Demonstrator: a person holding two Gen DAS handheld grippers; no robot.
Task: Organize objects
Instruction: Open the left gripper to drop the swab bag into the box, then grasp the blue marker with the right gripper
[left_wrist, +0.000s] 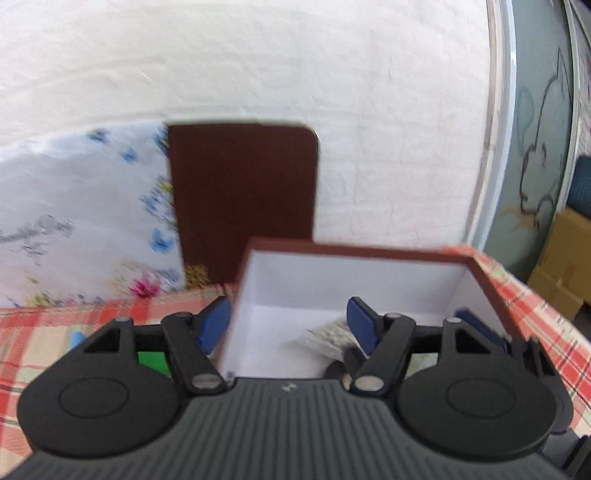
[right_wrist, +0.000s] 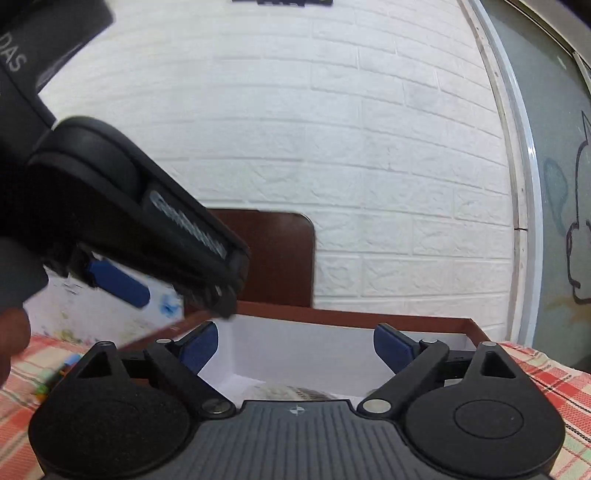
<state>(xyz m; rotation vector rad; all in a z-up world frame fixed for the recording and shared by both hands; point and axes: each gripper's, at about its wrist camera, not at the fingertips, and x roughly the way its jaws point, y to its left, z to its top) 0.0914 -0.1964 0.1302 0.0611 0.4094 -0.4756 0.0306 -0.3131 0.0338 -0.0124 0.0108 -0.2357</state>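
Observation:
An open box (left_wrist: 369, 254) with a brown rim and white inside stands on a red checked tablecloth (left_wrist: 37, 339). Inside it lie a clear packet (left_wrist: 328, 334) with something silvery and a dark item, partly hidden by my fingers. My left gripper (left_wrist: 288, 321) is open over the box's left wall, with nothing pressed between its blue pads. My right gripper (right_wrist: 295, 347) is open over the same box (right_wrist: 351, 319), and the packet (right_wrist: 288, 391) shows below it. In the right wrist view the left gripper's body crosses the upper left, with one blue finger (right_wrist: 118, 282) showing.
A dark brown panel (left_wrist: 243, 192) stands behind the box against a white brick wall. A floral white cloth (left_wrist: 85, 221) lies to the left. A green item (left_wrist: 153, 360) and small coloured bits (right_wrist: 55, 373) sit on the tablecloth. A glass door (left_wrist: 535, 147) and cardboard boxes (left_wrist: 565, 266) are at right.

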